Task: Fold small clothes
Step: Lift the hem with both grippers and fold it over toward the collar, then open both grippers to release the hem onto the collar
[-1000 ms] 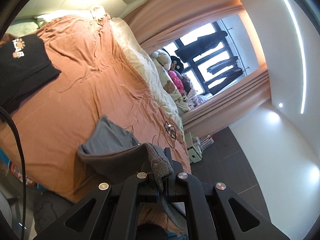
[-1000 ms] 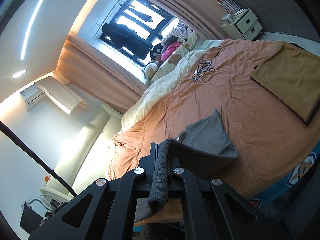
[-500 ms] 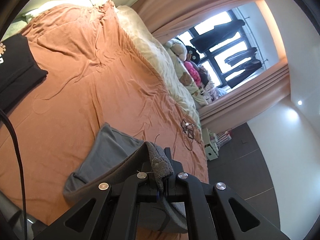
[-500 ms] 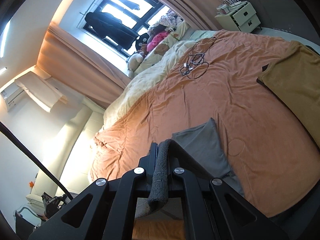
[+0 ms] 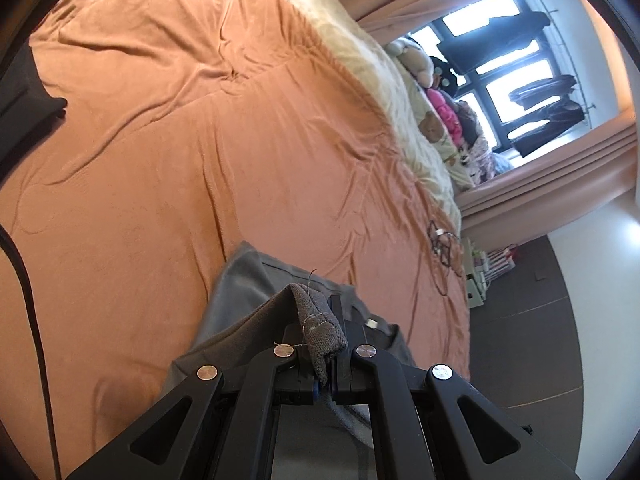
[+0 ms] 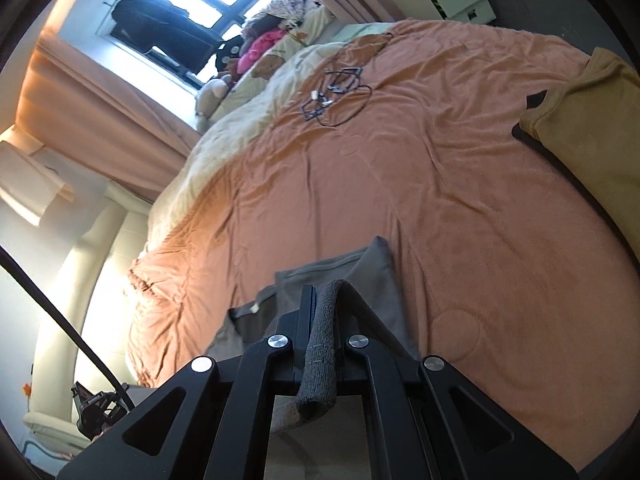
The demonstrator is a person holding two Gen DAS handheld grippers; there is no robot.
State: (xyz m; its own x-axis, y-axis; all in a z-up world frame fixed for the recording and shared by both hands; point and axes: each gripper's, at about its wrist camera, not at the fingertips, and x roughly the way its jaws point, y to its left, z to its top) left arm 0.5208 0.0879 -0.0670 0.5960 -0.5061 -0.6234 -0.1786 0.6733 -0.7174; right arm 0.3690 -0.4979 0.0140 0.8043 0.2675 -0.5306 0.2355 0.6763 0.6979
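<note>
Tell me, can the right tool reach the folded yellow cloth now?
Probably not yet: the right tool is shut on the grey garment, and the yellow cloth lies far across open blanket.

A garment (image 5: 256, 288) is spread on the bedspread (image 5: 200, 140), its near edge raised. Cables (image 6: 336, 96) are laid farther back, stuffed toys (image 5: 436, 92) behind them by the window (image 5: 504, 60).

grey garment (image 5: 256, 292): matt knit cloth, rough ribbed hem | bedspread (image 5: 200, 152): orange soft cloth, creased | left gripper (image 5: 326, 344): matt black plastic, shiny metal rivets | mustard garment (image 6: 592, 120), 2 o'clock: matt cloth
</note>
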